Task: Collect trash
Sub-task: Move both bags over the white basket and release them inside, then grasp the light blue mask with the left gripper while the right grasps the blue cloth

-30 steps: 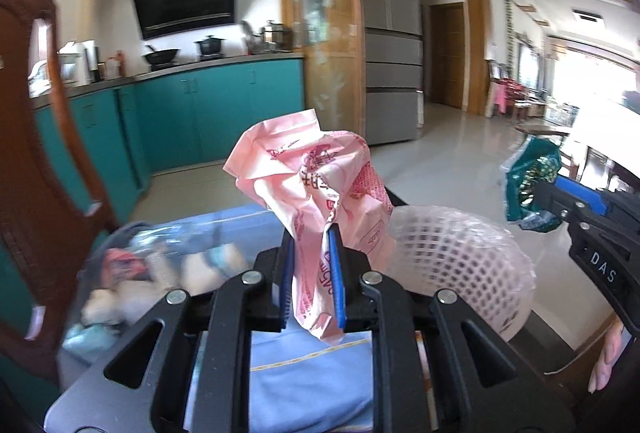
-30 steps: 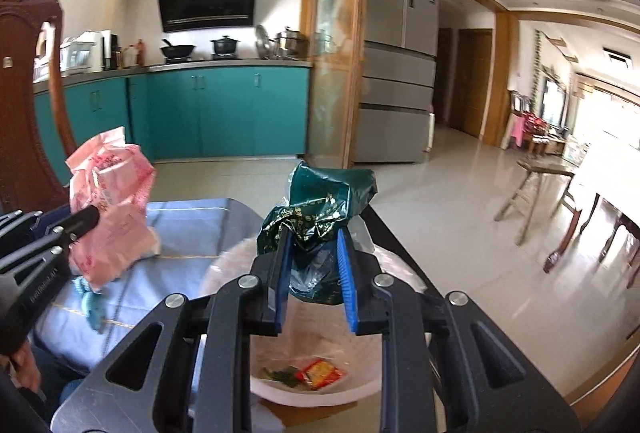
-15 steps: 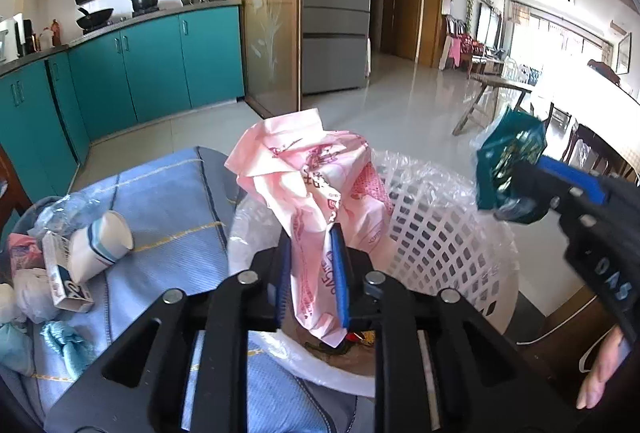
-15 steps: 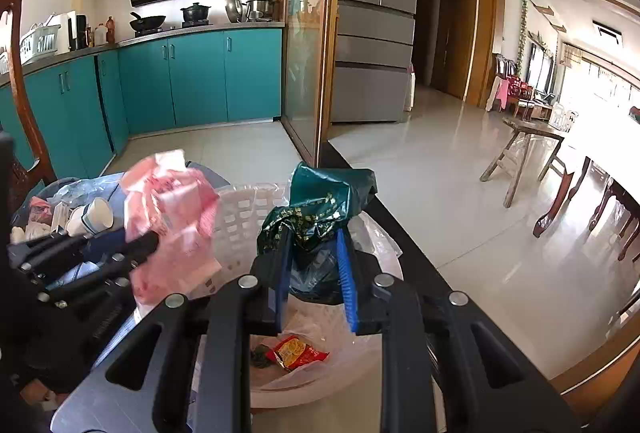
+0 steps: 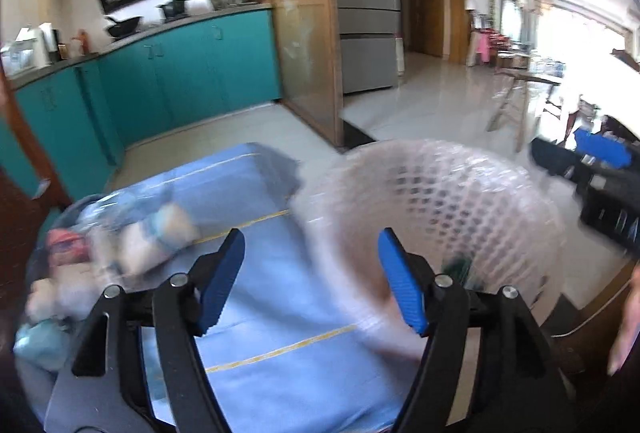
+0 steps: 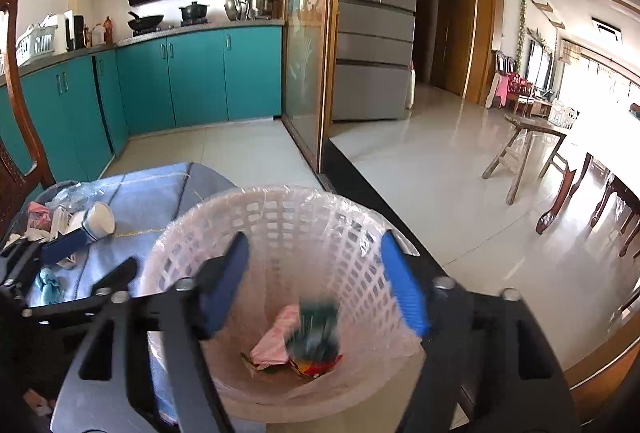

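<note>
My right gripper hangs over the white mesh basket with its clear liner, its jaws opening and nothing between them. A pink bag and a dark green bag lie in the bottom of the basket on other wrappers. My left gripper is over the blue tablecloth just left of the basket, its jaws also opening and empty. That view is blurred. A pile of trash with a paper cup lies at the cloth's left end.
A dark wooden chair back rises at the far left. Teal kitchen cabinets and a glass partition stand behind. A wooden stool and a dining table's legs are on the tiled floor at right.
Both grippers opened. The pink bag left the left gripper and the green bag left the right one; both now lie in the basket. The left gripper swung left, toward the trash pile.
</note>
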A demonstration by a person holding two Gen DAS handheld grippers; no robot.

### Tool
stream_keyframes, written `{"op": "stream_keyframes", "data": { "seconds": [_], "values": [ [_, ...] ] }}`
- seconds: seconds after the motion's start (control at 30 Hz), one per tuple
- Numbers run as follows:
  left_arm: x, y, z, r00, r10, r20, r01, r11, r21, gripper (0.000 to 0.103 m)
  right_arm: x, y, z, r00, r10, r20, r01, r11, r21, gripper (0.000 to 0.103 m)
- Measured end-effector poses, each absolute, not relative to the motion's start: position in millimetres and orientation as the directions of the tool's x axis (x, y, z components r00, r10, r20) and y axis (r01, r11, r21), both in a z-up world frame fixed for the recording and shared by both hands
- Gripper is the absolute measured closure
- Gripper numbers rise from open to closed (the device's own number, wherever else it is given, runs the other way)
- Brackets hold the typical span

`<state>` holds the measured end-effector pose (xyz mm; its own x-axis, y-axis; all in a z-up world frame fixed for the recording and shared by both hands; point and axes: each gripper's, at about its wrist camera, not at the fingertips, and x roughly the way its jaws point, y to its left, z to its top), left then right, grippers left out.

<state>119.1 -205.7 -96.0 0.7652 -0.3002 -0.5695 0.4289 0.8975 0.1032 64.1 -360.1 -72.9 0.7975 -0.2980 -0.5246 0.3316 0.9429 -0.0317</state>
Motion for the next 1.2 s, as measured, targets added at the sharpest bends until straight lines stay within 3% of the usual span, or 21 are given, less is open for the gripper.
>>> {"op": "stream_keyframes", "data": {
  "seconds": [0.17, 0.3, 0.4, 0.63, 0.9, 0.97, 1.03, 1.07, 1.13, 1.2],
  "values": [
    [122.5, -120.2, -86.2, 0.832, -0.075, -0.549, 0.204, 0.962, 0.179, 0.039, 70.9, -330.0, -77.7, 0.82, -0.195, -0.538, 0.217, 0.976, -0.023, 0.034],
    [135.6, -49.0, -84.3, 0.8, 0.143, -0.583, 0.012, 0.967, 0.254, 0.047, 93.6, -279.7, -88.5, 0.815, 0.001, -0.579, 0.03, 0.999, 0.043, 0.034],
    [145.7, -13.4, -89.3, 0.754, 0.23, -0.615, -0.052, 0.955, 0.293, 0.058, 114.9, -236.7, -100.2, 0.779, 0.129, -0.614, -0.101, 0.992, 0.08, 0.034],
    [149.4, 24.7, -115.4, 0.665, 0.221, -0.713, -0.001, 0.956, 0.294, 0.06, 150.5, -143.5, -128.6, 0.636, 0.314, -0.705, -0.33, 0.937, 0.12, 0.04],
    [163.1, 37.3, -140.8, 0.603, 0.162, -0.781, 0.045, 0.971, 0.236, 0.06, 193.6, -81.0, -165.0, 0.507, 0.307, -0.805, -0.427, 0.901, 0.074, 0.043],
    [168.1, 42.6, -145.4, 0.584, 0.164, -0.795, 0.03, 0.974, 0.224, 0.071, 197.2, -76.7, -172.4, 0.486, 0.285, -0.826, -0.436, 0.898, 0.053, 0.058],
    [171.4, 47.7, -150.9, 0.561, 0.151, -0.814, 0.034, 0.978, 0.205, 0.09, 199.4, -78.3, -175.6, 0.463, 0.295, -0.836, -0.442, 0.894, 0.072, 0.069],
    [171.2, 47.7, -152.2, 0.557, 0.141, -0.819, 0.044, 0.979, 0.198, 0.092, 198.7, -79.7, -176.0, 0.454, 0.307, -0.837, -0.448, 0.89, 0.083, 0.079],
    [169.2, 47.2, -153.9, 0.557, 0.142, -0.819, 0.05, 0.978, 0.204, 0.101, 195.2, -80.9, -175.4, 0.46, 0.303, -0.835, -0.448, 0.891, 0.077, 0.09],
    [164.8, 45.6, -147.3, 0.577, 0.119, -0.808, 0.062, 0.98, 0.188, 0.101, 189.3, -84.9, -172.7, 0.481, 0.29, -0.827, -0.437, 0.897, 0.061, 0.092]
  ]
}}
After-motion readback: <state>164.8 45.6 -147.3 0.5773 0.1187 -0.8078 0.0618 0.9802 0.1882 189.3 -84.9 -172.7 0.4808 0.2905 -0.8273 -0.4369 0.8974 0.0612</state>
